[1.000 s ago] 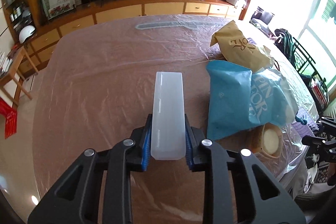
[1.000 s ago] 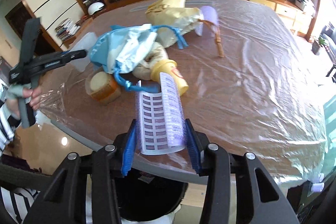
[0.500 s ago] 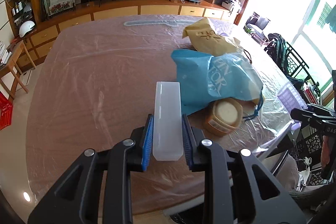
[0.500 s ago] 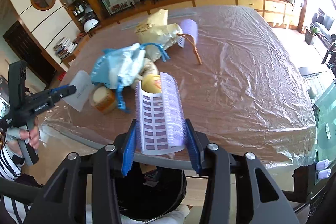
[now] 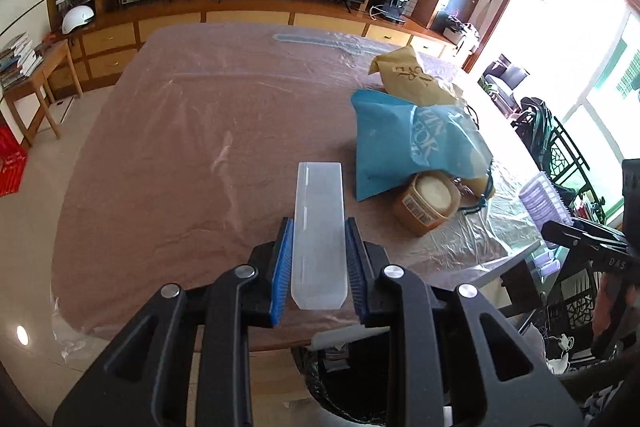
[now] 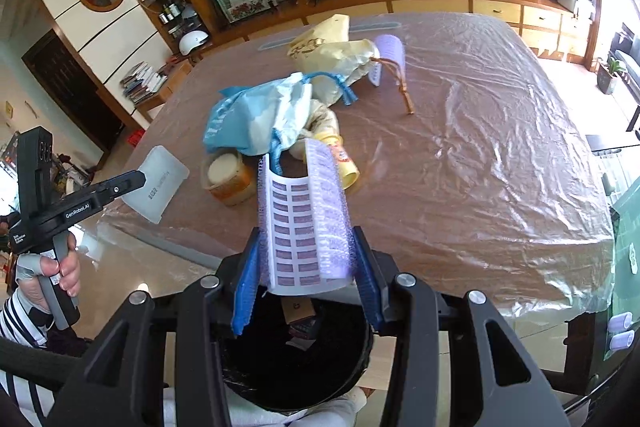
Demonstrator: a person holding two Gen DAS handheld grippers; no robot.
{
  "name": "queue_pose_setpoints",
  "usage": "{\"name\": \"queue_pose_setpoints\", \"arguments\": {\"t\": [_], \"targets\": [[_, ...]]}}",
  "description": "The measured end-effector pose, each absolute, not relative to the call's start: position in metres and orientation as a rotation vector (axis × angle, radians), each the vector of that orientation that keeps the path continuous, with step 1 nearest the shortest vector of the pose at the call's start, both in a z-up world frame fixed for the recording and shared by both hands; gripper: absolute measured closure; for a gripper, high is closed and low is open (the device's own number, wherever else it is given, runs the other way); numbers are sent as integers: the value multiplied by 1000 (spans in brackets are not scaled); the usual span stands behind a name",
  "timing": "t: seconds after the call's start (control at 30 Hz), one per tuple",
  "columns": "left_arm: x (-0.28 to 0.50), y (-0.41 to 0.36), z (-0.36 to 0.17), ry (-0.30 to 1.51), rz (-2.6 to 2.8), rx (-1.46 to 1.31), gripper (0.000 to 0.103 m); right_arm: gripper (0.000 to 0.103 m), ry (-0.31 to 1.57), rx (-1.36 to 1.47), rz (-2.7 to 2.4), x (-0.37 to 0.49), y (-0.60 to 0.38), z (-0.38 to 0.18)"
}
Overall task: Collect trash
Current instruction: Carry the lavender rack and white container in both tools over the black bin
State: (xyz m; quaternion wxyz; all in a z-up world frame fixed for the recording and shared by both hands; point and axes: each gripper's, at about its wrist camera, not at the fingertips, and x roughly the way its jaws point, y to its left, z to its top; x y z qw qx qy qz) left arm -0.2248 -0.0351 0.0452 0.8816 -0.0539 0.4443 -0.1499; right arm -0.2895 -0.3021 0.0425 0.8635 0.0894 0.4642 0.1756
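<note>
The right gripper (image 6: 306,271) pinches a purple hair roller (image 6: 306,223) between its blue pads, directly above the open black trash bin (image 6: 296,359) that sits below its fingers at the table edge. The left gripper (image 5: 319,259) clamps a translucent plastic case (image 5: 319,231), and the bin's rim (image 5: 336,379) shows just beneath and slightly right of it. Both pieces look ready to drop, so this round appears near its end. Much is left on the table ahead of the grippers: a blue plastic bag (image 6: 256,115), a tan paper bag (image 6: 328,47), a lidded tub (image 6: 226,177), a yellow bottle (image 6: 344,167), a second roller (image 6: 388,55) and a wooden stick (image 6: 402,87).
</note>
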Motion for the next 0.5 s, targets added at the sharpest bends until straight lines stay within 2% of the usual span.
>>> {"name": "queue_pose_setpoints", "arguments": {"t": [0.5], "targets": [[-229, -70, 35, 963, -331, 48, 74, 61, 1016, 162, 439, -303, -279, 28]]}}
